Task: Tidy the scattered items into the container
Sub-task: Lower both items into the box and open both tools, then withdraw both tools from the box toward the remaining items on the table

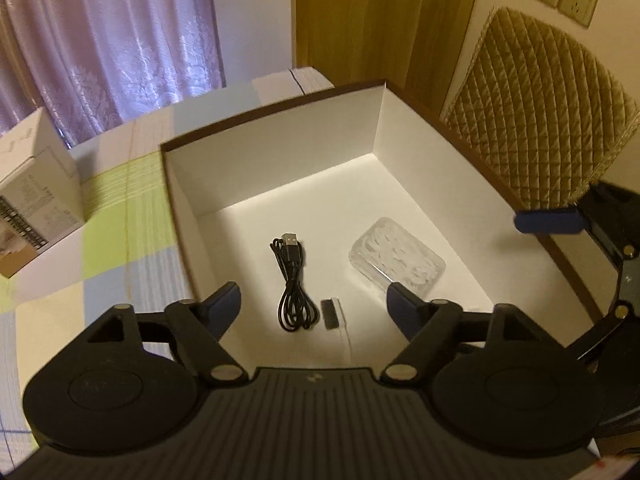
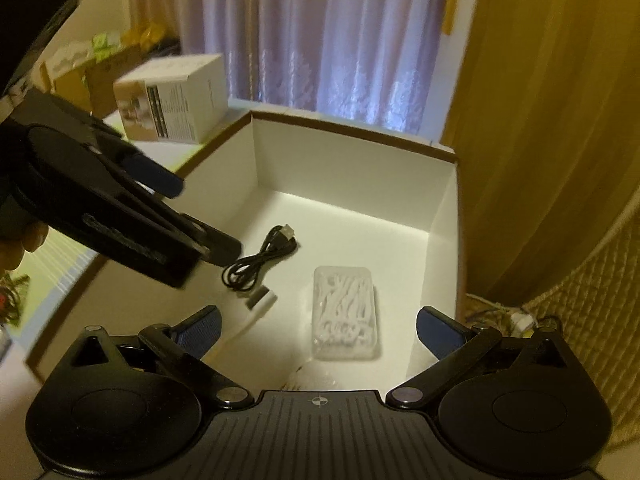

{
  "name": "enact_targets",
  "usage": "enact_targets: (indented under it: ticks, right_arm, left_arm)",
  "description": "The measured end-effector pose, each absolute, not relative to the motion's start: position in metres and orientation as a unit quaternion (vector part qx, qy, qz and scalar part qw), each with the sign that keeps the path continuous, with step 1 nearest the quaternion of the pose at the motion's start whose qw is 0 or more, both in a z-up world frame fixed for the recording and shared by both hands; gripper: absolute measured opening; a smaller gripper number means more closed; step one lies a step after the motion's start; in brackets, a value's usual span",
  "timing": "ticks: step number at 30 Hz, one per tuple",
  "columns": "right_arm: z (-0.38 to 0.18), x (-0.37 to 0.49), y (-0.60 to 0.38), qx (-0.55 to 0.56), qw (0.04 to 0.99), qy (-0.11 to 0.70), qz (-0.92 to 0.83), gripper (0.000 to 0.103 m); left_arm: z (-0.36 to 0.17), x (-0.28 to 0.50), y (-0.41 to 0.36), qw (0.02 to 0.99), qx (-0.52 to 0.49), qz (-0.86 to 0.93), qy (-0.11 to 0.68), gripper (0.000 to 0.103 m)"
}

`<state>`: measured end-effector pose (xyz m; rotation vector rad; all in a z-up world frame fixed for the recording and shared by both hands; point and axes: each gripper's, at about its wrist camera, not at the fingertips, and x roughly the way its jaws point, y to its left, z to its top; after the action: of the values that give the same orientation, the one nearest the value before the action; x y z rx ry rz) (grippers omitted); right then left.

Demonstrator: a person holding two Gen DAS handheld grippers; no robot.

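Both grippers hover over the open white cardboard box with a brown rim (image 1: 280, 148), and each is spread wide with nothing between its fingers: the left gripper (image 1: 314, 304) and the right gripper (image 2: 318, 326). On the box floor lie a coiled black USB cable (image 1: 294, 284) at the left, a small white brush with black bristles (image 1: 334, 314) just beside it, and a clear plastic case of white floss picks (image 1: 396, 258) at the right. Judged from this, the drop is done, so lift both grippers straight up, clear of the walls, before seeking more items. A white printed carton (image 1: 36, 200) stands outside, far left. A pale object under the right gripper's body is cut off; blur hides the tabletop's near edge.
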<state>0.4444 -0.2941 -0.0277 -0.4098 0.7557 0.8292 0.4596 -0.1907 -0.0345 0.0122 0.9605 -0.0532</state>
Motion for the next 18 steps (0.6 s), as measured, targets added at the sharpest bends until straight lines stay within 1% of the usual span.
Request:
enact_targets:
  ticks: [6,18]
  right_arm:
    - [-0.009,0.42,-0.316,-0.148,0.842,0.359,0.374,0.101]
    - [0.012,0.366,-0.328,-0.119,0.867,0.351,0.333,0.101]
  left_arm:
    - [-0.012,0.418,-0.187,0.895,0.005,-0.021,0.445,0.089]
    - [0.01,0.349,-0.18,0.902,0.004,-0.047,0.428,0.089]
